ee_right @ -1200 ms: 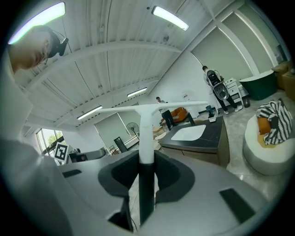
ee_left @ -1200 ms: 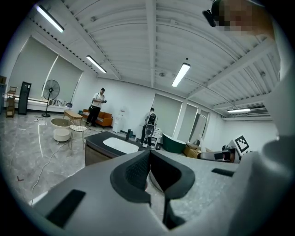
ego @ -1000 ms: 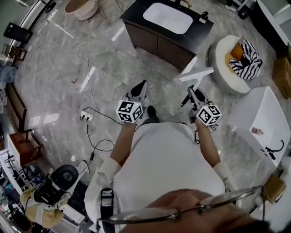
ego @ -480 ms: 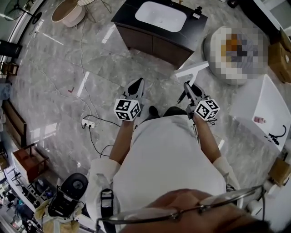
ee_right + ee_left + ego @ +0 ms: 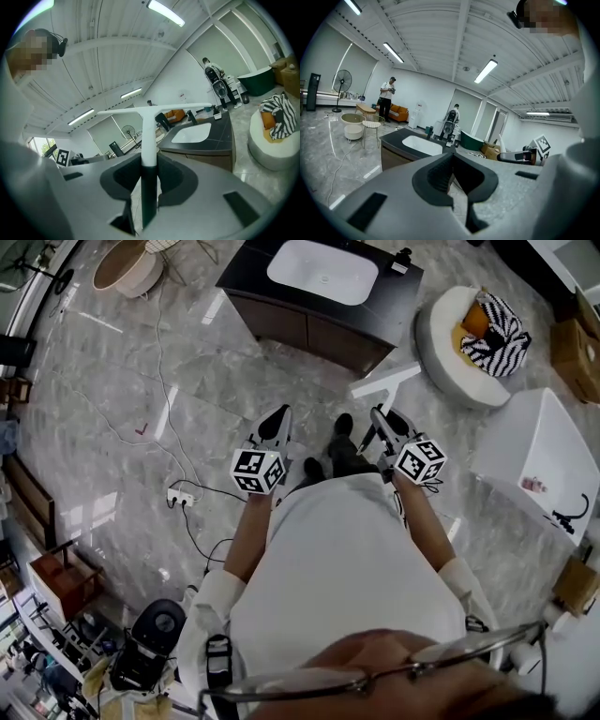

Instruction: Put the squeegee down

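Observation:
The squeegee (image 5: 149, 112) has a white T-shaped blade on a white neck and a dark handle. My right gripper (image 5: 149, 164) is shut on that handle, with the blade standing up past the jaws. In the head view the squeegee blade (image 5: 384, 380) hangs over the floor in front of the dark vanity (image 5: 309, 329), ahead of the right gripper (image 5: 377, 418). My left gripper (image 5: 277, 416) is level with it at the left. In the left gripper view the left gripper (image 5: 452, 157) is shut with nothing in it.
The vanity carries a white basin (image 5: 323, 271). A round white seat (image 5: 441, 343) with a striped cloth stands at the right, with a white tub (image 5: 525, 451) nearer. A power strip (image 5: 179, 494) and cables lie on the marble floor at the left.
Both grippers have moved forward toward the vanity, which now lies closer. The squeegee has stayed in the right gripper. A shoe now shows between the grippers.

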{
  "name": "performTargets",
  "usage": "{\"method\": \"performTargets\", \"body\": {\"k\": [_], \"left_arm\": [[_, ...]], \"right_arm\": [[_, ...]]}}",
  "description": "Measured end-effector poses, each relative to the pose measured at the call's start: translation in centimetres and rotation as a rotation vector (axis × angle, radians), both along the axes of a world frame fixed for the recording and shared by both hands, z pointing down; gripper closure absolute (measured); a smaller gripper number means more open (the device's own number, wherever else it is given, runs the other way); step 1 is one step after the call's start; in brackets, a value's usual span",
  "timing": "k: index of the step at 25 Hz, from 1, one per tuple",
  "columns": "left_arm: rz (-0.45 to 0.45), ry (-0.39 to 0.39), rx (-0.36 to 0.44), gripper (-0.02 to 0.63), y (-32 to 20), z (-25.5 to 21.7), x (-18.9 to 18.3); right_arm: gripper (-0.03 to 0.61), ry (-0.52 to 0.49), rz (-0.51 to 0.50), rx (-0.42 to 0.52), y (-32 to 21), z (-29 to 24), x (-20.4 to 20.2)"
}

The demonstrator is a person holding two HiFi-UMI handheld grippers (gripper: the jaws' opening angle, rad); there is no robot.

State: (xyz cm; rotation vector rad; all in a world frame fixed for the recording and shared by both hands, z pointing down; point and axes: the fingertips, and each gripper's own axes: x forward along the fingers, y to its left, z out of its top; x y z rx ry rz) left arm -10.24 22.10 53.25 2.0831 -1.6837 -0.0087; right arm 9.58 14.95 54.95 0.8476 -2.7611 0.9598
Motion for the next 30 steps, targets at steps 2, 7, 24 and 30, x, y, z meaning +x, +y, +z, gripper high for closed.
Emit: {"method": "performTargets", "body": {"k": [2, 7, 24, 30], "left_arm": [[-0.015, 0.001, -0.008, 0.609, -1.0, 0.1, -0.5], [-0.031, -0.005, -0.009, 0.609, -5.4, -0.4, -1.4], [-0.055, -0.077, -0.022, 0.609, -19.8, -1.4, 1.0], [-0.012, -0.079, -0.023, 0.609, -23.3, -1.9, 3.4]], "right_arm": [[0.479, -0.001, -0.016, 0.001, -1.4, 0.0, -0.7], [0.479, -0.01, -0.049, 0.016, -6.2, -0.7, -2.3], [0.479, -0.054, -0.115, -0.012, -22.0, -0.1, -3.1], [0.479, -0.065, -0.098, -0.04, -24.7, 0.5, -2.3]]}}
